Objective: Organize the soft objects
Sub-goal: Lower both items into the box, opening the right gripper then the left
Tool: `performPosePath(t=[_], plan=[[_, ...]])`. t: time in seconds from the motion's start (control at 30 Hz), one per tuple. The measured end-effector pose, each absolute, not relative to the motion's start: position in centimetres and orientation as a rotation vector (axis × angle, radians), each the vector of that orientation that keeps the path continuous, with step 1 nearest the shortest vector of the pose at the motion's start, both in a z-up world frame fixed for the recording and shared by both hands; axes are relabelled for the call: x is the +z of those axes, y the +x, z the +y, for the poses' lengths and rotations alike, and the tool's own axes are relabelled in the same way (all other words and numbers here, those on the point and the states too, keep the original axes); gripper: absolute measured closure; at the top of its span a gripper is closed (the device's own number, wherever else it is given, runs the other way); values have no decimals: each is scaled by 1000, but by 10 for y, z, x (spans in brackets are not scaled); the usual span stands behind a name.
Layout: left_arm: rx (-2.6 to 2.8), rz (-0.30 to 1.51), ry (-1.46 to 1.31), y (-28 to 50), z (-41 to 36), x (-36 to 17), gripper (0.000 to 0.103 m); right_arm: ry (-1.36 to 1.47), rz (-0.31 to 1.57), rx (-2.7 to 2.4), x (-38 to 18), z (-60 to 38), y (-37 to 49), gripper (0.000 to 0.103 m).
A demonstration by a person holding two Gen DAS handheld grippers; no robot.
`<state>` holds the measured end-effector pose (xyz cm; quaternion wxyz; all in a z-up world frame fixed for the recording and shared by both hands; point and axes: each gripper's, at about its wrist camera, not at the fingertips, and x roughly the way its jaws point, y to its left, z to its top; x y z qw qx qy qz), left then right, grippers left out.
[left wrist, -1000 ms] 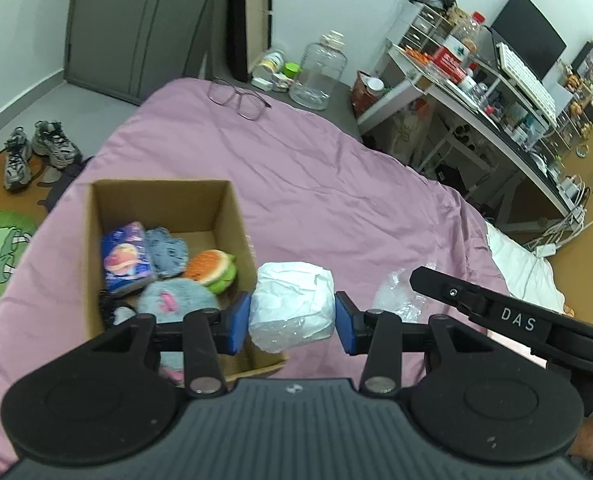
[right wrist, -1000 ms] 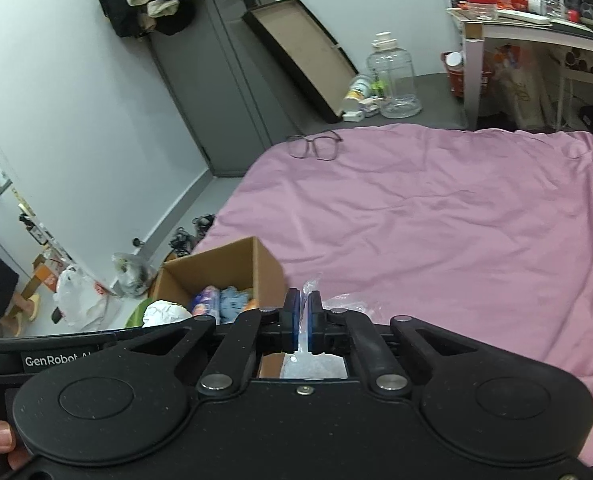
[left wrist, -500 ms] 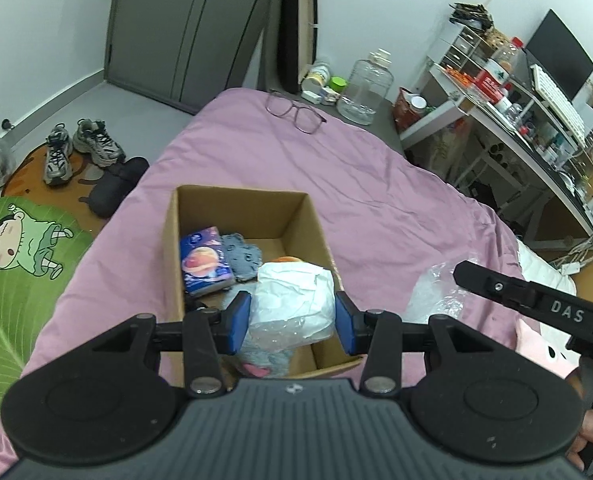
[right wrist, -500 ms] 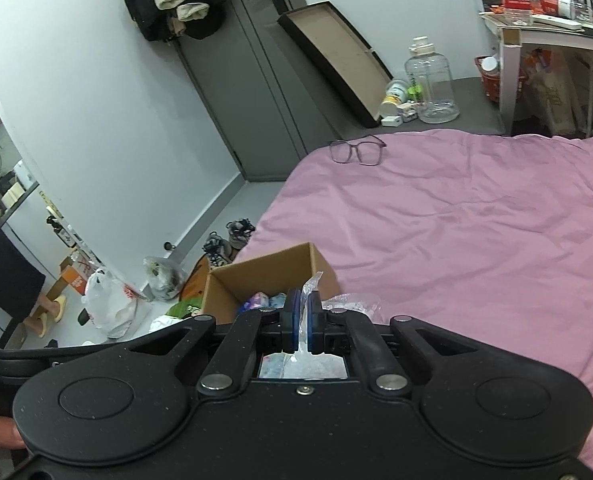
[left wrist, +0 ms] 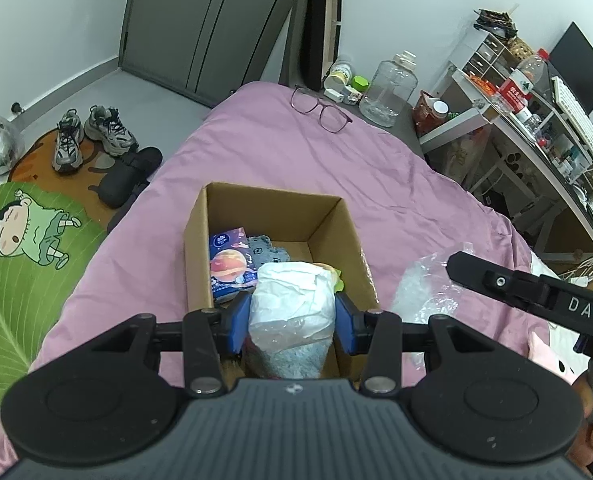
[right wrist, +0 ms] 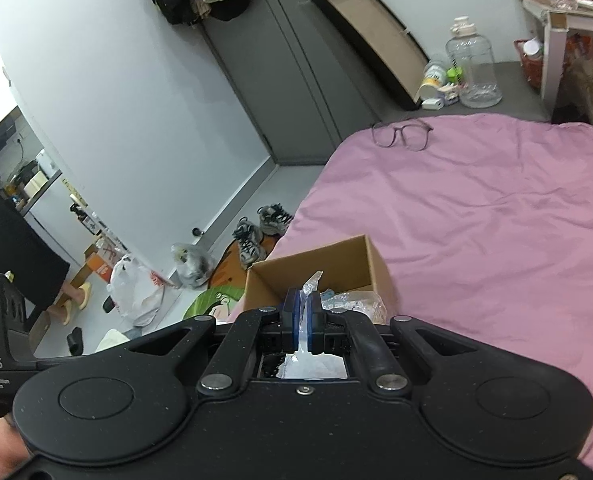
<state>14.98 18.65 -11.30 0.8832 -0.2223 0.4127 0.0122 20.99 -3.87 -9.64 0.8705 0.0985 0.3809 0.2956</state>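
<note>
While the left hand-held gripper [left wrist: 292,322] clamps the white bundle [left wrist: 292,300] above the box [left wrist: 352,240], the right [right wrist: 302,318] pinches plastic [right wrist: 311,280].

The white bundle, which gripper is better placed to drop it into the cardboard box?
Left. The left gripper already has its jaws clamped on the white bundle directly over the cardboard box. The right gripper is pinching clear plastic wrap.

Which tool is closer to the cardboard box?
Left. The left tool holds a white bundle right above the box. The right tool, pinching clear plastic, sits just beside the box.
</note>
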Motion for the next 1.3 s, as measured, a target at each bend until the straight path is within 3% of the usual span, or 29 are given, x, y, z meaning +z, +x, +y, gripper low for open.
performPosePath(t=[0.07,0.17,0.3,1.2,1.3], plan=[[26,863,-467,153,188,-116,60,210,827,637,-102,-35,213,99],[24,868,-472,158,189,-119,60,211,910,624,-113,-32,220,90],[20,870,-481,167,189,-122,60,207,912,596,-118,-40,223,64],[5,895,-526,243,161,-149,60,199,983,516,-145,-95,260,62],[20,902,-514,251,158,-150,55,205,994,515,-149,-99,265,62]])
